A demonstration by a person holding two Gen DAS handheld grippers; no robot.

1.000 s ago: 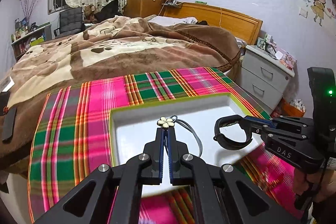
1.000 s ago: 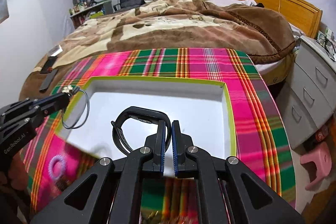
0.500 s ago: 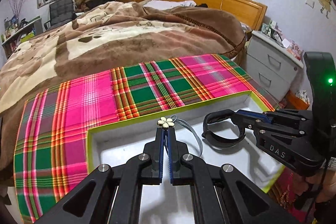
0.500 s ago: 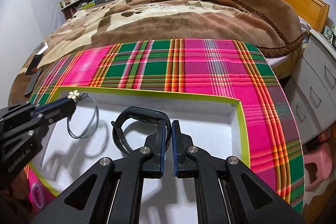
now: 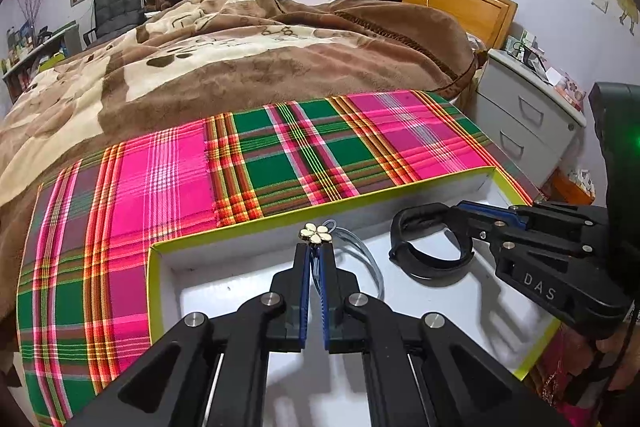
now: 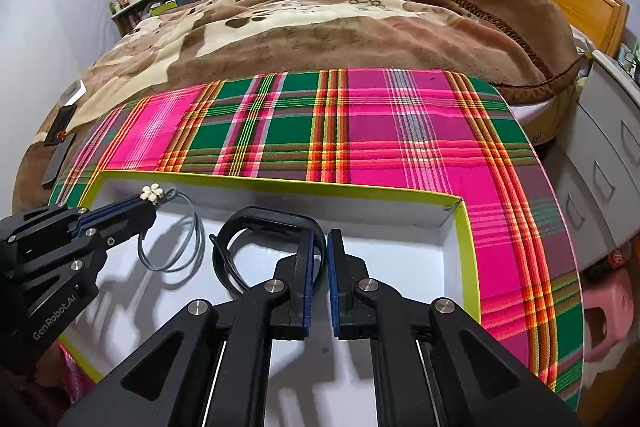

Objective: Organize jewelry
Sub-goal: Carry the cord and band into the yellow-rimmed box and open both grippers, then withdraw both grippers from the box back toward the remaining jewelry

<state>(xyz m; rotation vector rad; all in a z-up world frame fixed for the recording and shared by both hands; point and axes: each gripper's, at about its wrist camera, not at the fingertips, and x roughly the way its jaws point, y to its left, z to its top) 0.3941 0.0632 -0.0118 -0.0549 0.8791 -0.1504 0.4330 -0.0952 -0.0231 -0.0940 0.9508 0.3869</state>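
A white tray with a yellow-green rim (image 5: 240, 227) (image 6: 280, 183) lies on the plaid cloth. My left gripper (image 5: 315, 249) (image 6: 149, 205) is shut on a grey cord with a gold flower charm (image 5: 316, 231) (image 6: 152, 193). The cord's loop (image 6: 188, 247) hangs down to the tray floor. My right gripper (image 6: 325, 233) (image 5: 460, 213) is over the tray's right half and its jaws are opening. The black wristband (image 6: 256, 217) (image 5: 428, 263) rests on the tray floor, one end still between the parted pads, against the left finger.
The pink and green plaid cloth (image 6: 360, 131) covers the bed's foot, with a brown blanket (image 6: 320, 19) beyond. Grey bedside drawers (image 5: 528, 115) and a pink stool (image 6: 604, 311) stand to the right. Dark flat devices (image 6: 60, 147) lie on the blanket at left.
Both grippers moved forward and down into the tray. The wristband came to rest on the tray floor, and the right jaws parted a little. The left grip on the cord is unchanged.
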